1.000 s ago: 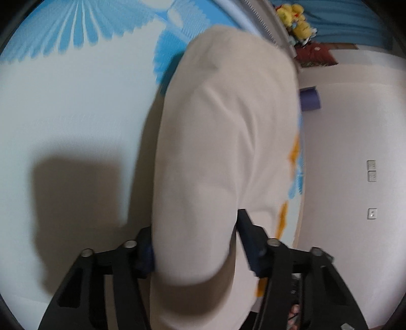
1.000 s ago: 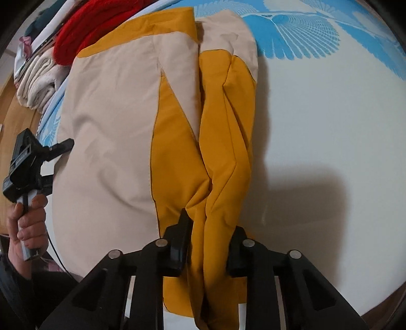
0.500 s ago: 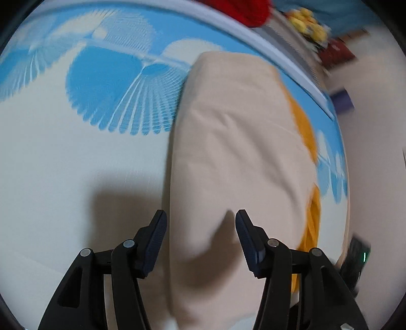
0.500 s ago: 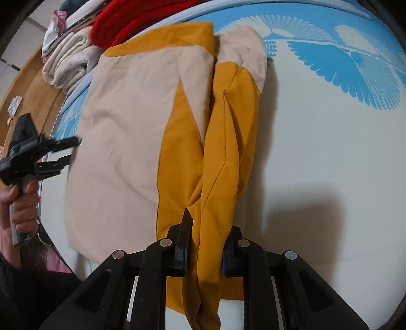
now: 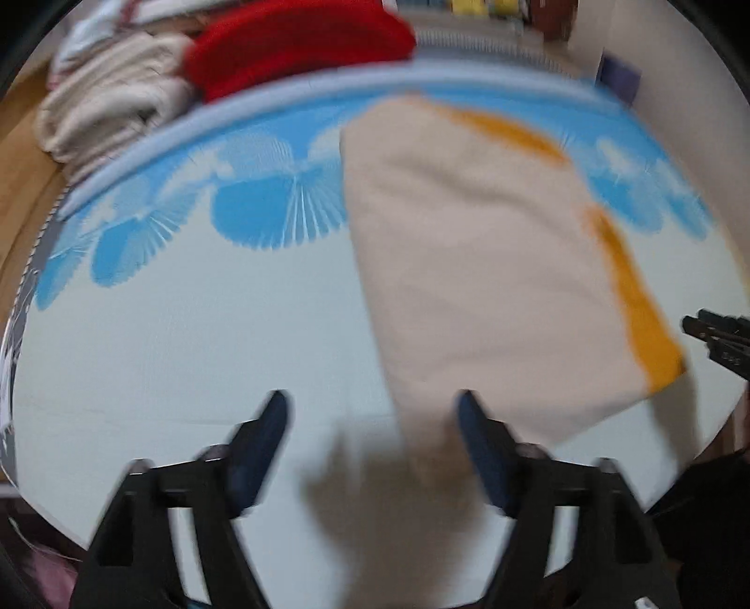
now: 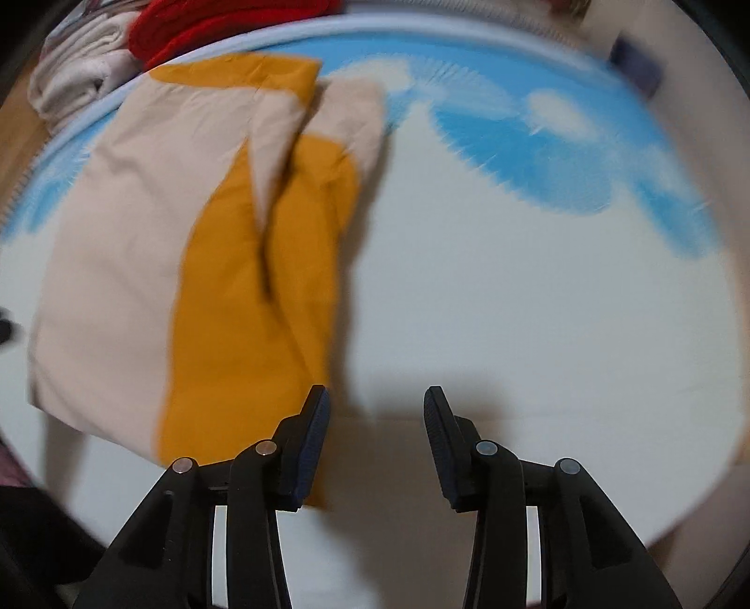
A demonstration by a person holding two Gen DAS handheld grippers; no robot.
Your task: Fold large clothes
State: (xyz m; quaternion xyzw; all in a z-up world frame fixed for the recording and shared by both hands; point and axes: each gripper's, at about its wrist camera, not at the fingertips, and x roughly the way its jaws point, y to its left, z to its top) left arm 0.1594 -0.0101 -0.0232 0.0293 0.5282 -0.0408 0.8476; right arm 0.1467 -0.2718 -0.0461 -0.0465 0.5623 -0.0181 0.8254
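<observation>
No readable writing on beige-and-orange garment (image 5: 478, 281), blue-patterned mat (image 5: 187, 337).

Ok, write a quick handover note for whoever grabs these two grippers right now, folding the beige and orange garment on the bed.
Left gripper: fingers opening, nothing between them, over the bedsheet just left of the garment.
Right gripper: fingers opening, empty, the garment's orange edge just left of its left finger.
Beige and orange garment: lies flat on the sheet, folded into a narrow lengthwise bundle, orange sleeve laid on top along its right side.
Red and cream clothes sit heaped past the far edge of the bed.
Done: lengthwise fold, both grips released.
Left: probably a crosswise fold, then stack it away.
</observation>
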